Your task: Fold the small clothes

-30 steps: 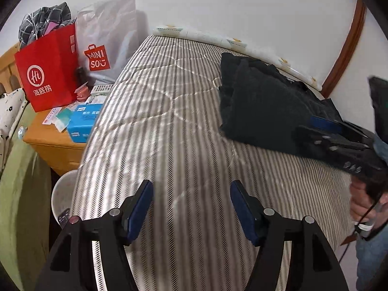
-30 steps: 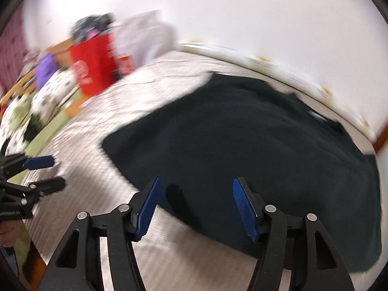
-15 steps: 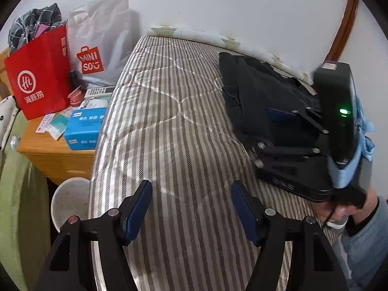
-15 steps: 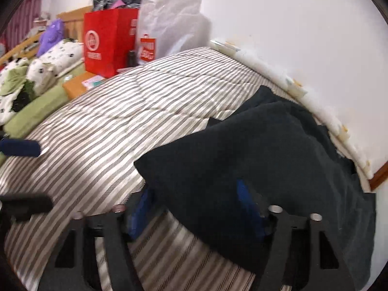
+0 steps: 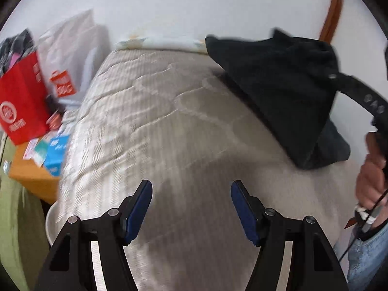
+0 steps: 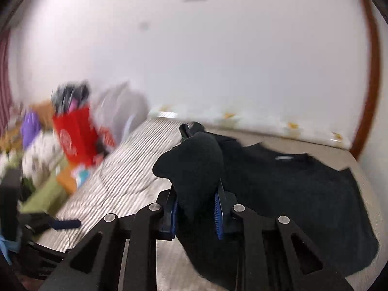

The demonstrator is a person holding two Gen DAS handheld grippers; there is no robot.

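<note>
A black garment (image 5: 274, 84) lies on the striped mattress (image 5: 169, 133) at the right, near the wall. One side of it is raised off the bed. My right gripper (image 6: 196, 208) has a bunched edge of the garment (image 6: 303, 194) between its blue pads, and its jaws are closing on the cloth. In the left wrist view the right gripper's black arm (image 5: 359, 92) reaches into the lifted cloth, with a person's hand (image 5: 371, 177) holding its handle. My left gripper (image 5: 191, 208) hangs open over bare mattress, well short of the garment, with nothing between its fingers.
Left of the bed stands a wooden nightstand (image 5: 31, 177) with a red paper bag (image 5: 19, 106), a white shopping bag (image 5: 70, 55) and a blue tissue box (image 5: 57, 150). A white bin (image 5: 51, 220) sits below it. The wall runs along the bed's far side.
The right gripper's jaws have closed on the garment's near edge and risen, pulling that side of the cloth up off the mattress. The left gripper has shifted a little and stays open.
</note>
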